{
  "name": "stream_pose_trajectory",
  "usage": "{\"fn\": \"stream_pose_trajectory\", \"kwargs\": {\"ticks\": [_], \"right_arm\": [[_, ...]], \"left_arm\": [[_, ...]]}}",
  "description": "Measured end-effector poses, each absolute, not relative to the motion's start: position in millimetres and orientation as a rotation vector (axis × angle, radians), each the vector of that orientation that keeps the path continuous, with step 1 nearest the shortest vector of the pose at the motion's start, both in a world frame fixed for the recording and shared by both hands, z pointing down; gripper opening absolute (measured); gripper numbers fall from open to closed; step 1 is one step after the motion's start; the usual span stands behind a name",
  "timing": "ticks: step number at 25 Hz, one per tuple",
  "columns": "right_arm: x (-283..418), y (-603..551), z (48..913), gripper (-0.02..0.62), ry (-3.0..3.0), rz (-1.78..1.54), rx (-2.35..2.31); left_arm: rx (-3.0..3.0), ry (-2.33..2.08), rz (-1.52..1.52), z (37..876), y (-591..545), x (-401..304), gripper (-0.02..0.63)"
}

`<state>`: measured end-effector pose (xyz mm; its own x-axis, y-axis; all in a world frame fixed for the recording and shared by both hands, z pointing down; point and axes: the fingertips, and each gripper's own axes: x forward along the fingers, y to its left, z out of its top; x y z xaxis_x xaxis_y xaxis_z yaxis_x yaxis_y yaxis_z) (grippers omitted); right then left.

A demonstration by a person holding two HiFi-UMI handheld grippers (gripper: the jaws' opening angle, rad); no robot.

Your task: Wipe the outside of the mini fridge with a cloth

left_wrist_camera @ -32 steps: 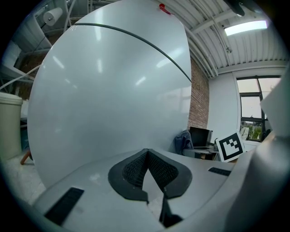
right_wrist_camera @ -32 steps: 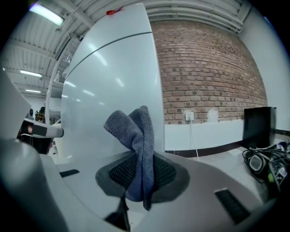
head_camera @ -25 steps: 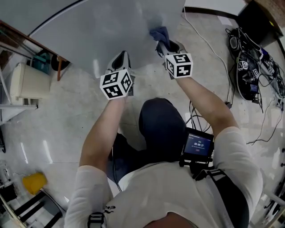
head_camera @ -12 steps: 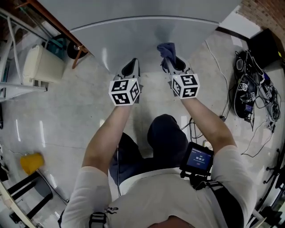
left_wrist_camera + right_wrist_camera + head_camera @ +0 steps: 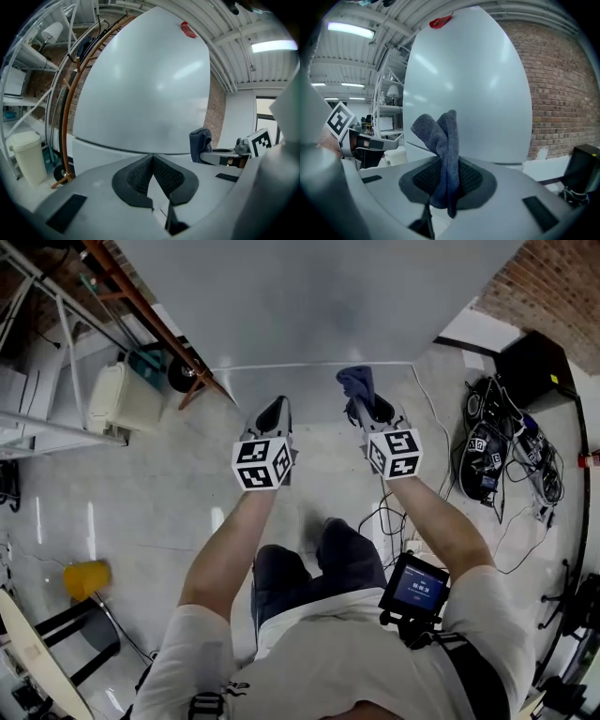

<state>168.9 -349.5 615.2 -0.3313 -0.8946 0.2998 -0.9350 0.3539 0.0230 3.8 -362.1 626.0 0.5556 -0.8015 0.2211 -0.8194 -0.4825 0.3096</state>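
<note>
Right gripper (image 5: pixel 364 411) pinching bunched cloth (image 5: pixel 354 382) near mini fridge (image 5: pixel 309 306); left gripper (image 5: pixel 275 416) pressed together, empty. Risk: wad slips out under wiping drag.

A cream lidded plastic bin (image 5: pixel 117 399) stands on the pale polished floor (image 5: pixel 141 493) at its far left, beside white metal shelving (image 5: pixel 42 426) and a slanting copper-brown rod (image 5: pixel 141 310). A small yellow object (image 5: pixel 86 578) lies near the left edge. Toward the right edge, a tangle of black cables (image 5: pixel 506 460) lies near a black box (image 5: pixel 530 367) and a red-brick wall (image 5: pixel 553 277).
</note>
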Motion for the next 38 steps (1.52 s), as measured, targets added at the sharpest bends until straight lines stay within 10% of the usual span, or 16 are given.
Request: {"fn": "stream_pose_trajectory", "kwargs": {"ticks": [17, 38], "right_arm": [[131, -243, 277, 0.080, -2.502, 0.069, 1.784], [107, -145, 257, 0.080, -2.489, 0.119, 1.875]], "left_arm": [[2.552, -1.339, -0.164, 306, -264, -52, 0.005], [2.631, -1.173, -0.244, 277, -188, -42, 0.005]]}}
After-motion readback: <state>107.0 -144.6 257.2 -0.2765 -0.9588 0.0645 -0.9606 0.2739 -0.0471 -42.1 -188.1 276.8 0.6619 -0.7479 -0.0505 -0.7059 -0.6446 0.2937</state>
